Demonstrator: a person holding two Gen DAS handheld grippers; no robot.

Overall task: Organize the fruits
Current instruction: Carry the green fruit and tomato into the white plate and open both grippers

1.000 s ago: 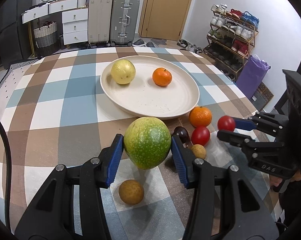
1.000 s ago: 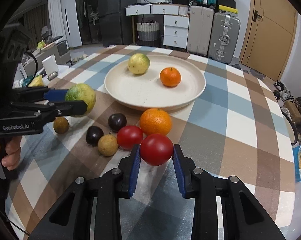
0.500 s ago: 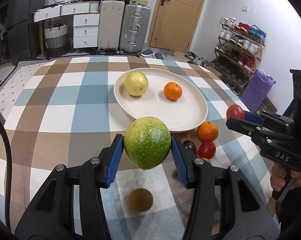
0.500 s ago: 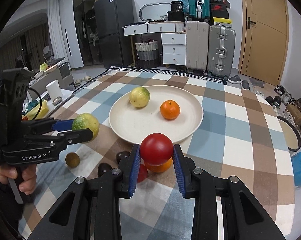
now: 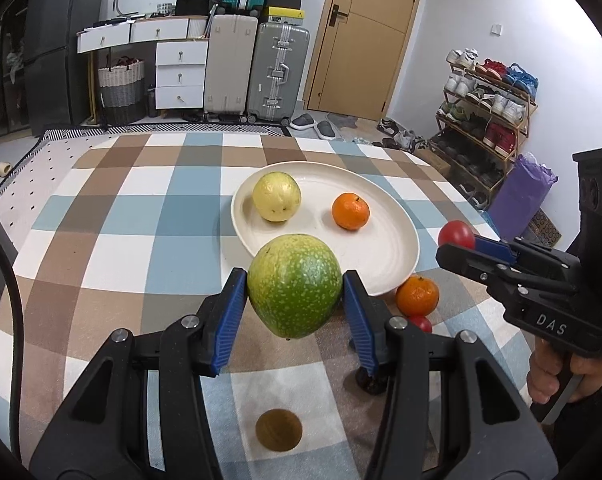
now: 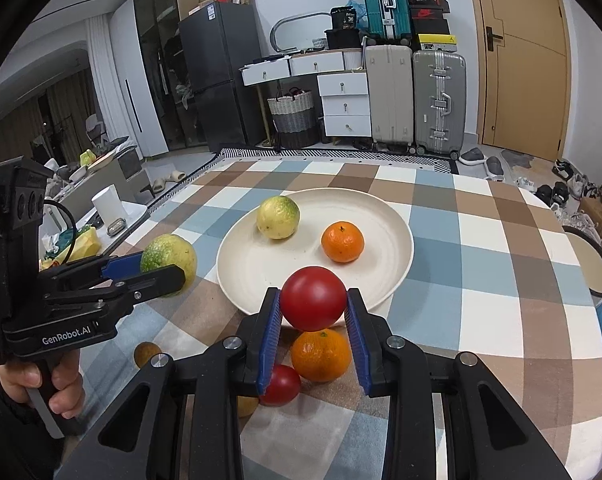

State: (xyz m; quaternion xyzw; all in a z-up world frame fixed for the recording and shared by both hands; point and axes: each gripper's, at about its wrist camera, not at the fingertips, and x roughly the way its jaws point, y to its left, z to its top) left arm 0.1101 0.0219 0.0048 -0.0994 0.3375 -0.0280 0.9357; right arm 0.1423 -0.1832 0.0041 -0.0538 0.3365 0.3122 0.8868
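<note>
A checked table (image 5: 133,216) is topped by a white plate (image 5: 385,256) on which a yellow fruit (image 5: 277,197) and an orange (image 5: 350,211) are set apart. A green fruit (image 5: 294,285) is pinched above the near rim by the left gripper (image 5: 294,300); a tomato (image 6: 313,298) is pinched above the near rim by the right gripper (image 6: 314,320)

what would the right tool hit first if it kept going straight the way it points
Probably the near rim of the white plate: the right tool, shut on the red tomato, points at it. Depth is unclear; if high enough, it may clear the rim and approach the orange.
</note>
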